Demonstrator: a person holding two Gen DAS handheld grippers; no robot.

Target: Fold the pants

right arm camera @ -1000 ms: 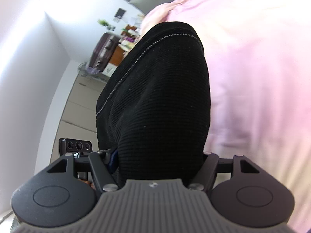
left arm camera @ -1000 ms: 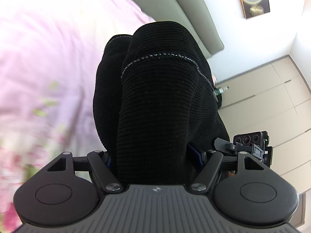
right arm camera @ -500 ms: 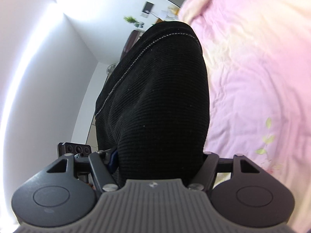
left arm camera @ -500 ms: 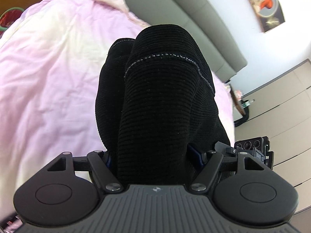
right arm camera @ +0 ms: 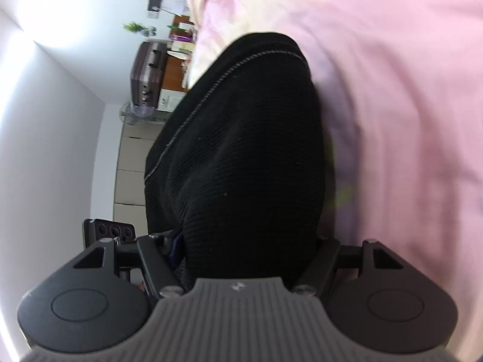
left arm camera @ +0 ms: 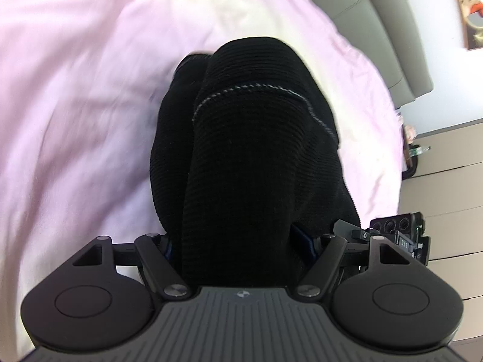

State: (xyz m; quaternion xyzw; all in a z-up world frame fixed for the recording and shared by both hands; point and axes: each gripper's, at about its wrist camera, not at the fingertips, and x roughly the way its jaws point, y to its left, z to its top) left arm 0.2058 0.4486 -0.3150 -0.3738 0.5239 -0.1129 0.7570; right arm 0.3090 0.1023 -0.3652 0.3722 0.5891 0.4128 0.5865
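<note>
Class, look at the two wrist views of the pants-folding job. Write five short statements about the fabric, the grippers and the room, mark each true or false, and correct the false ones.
1. The pants are black ribbed fabric. True.
2. The left gripper is empty. False: bunched pants fabric fills the space between its fingers.
3. The right gripper also has pants fabric bunched between its fingers. True.
4. The bedding behind the pants is dark blue. False: it is pale pink.
5. A brown suitcase shows in the right wrist view. True.
</note>
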